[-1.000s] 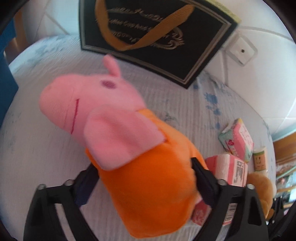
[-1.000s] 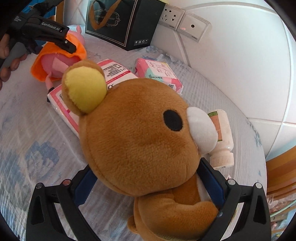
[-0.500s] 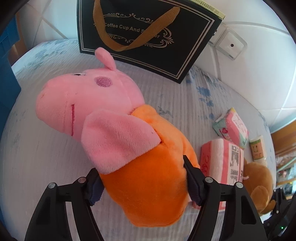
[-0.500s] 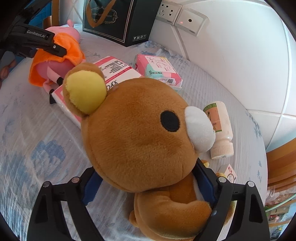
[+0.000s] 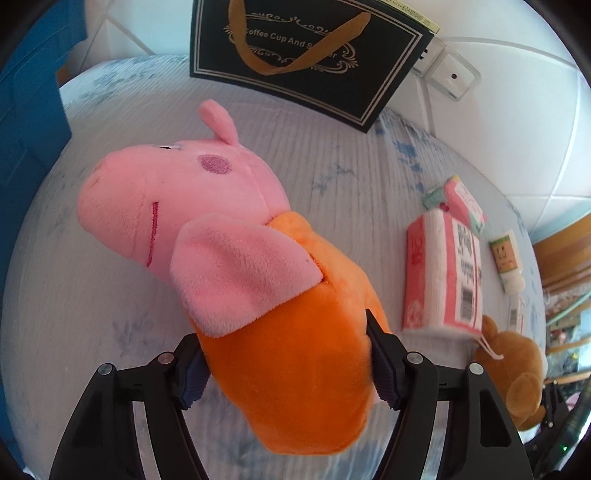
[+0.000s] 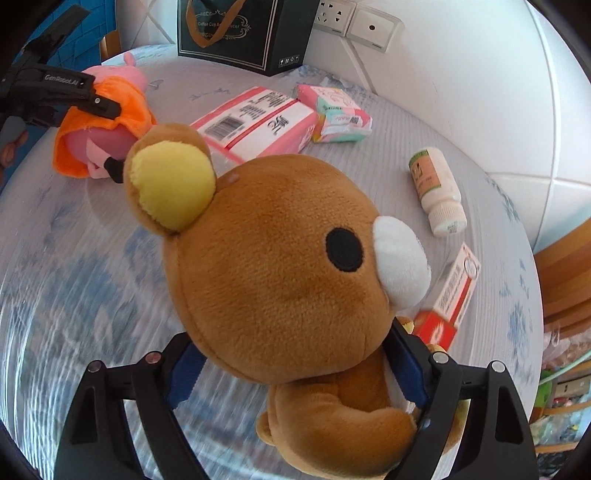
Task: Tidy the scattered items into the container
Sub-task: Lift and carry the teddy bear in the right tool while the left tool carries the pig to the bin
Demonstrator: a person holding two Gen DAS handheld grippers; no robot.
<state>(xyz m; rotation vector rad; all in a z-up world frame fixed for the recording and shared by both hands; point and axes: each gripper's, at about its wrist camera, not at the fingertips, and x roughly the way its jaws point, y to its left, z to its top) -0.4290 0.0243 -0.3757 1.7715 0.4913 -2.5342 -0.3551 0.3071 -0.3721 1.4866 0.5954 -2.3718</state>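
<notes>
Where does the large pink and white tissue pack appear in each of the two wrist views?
Left wrist: the large pink and white tissue pack lies at the right, beyond the left gripper.
Right wrist: the pack lies at upper centre.
Shared landmark: the black paper gift bag at the wall.

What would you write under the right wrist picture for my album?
Right gripper squeezing a brown teddy bear above the blue-patterned cloth.
</notes>
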